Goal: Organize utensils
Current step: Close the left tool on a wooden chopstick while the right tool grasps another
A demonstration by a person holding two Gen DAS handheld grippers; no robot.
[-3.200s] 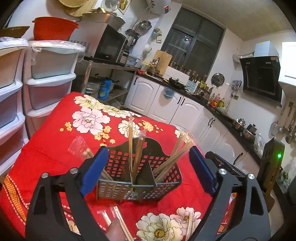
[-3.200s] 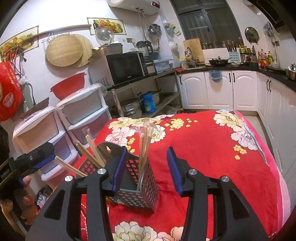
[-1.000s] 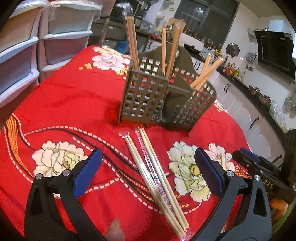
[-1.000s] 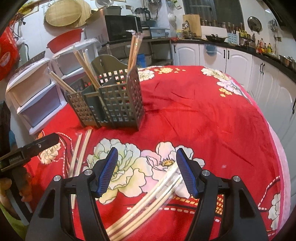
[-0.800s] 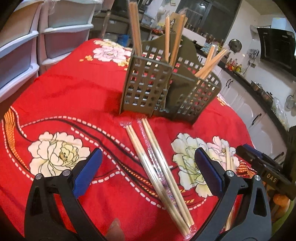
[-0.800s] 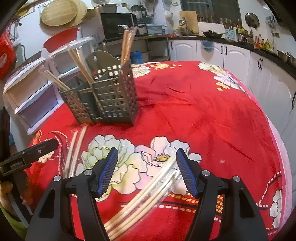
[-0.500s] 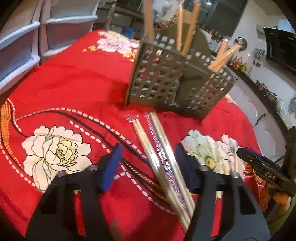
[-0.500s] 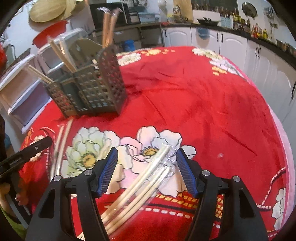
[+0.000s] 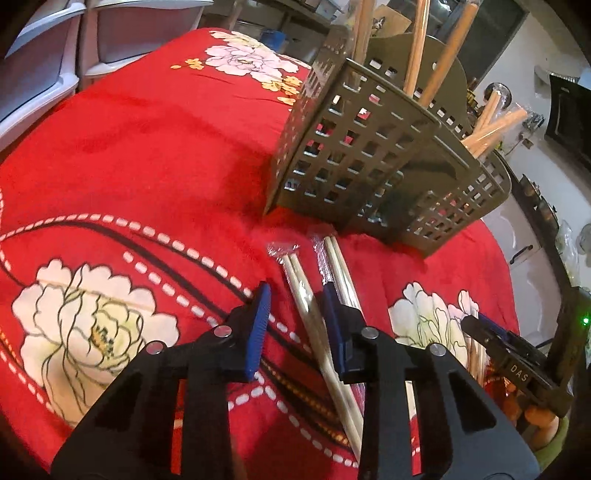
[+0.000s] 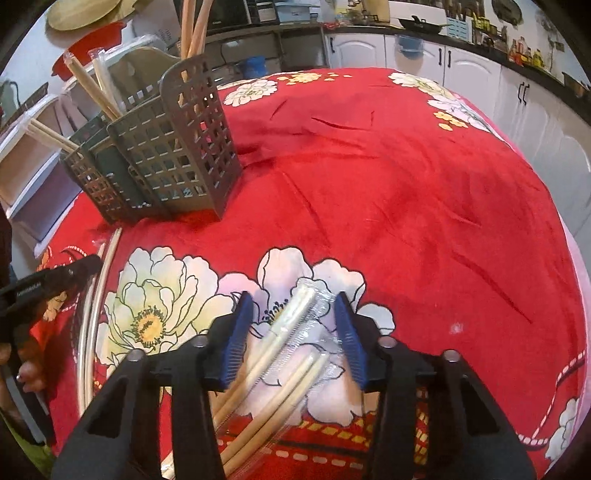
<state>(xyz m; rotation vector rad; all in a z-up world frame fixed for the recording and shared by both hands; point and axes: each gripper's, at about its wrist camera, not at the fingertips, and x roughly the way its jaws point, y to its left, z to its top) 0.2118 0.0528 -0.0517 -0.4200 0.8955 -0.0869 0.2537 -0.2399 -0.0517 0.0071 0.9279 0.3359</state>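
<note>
A red floral tablecloth (image 10: 424,177) covered the table. White base cabinets (image 10: 476,70) under a dark countertop (image 10: 532,72) lined the far wall. Translucent plastic drawer units (image 9: 44,48) stood beside the table. A microwave (image 10: 227,14) sat on a shelf.

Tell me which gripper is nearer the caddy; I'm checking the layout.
Left. The left gripper straddles chopsticks just in front of the caddy; the right gripper is farther back, over another wrapped bundle.

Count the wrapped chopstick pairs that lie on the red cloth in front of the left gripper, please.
2. One wrapped pair lies between the left gripper's fingers; the second pair lies beside it on the right, partly behind the right finger. Others may be hidden.
</note>
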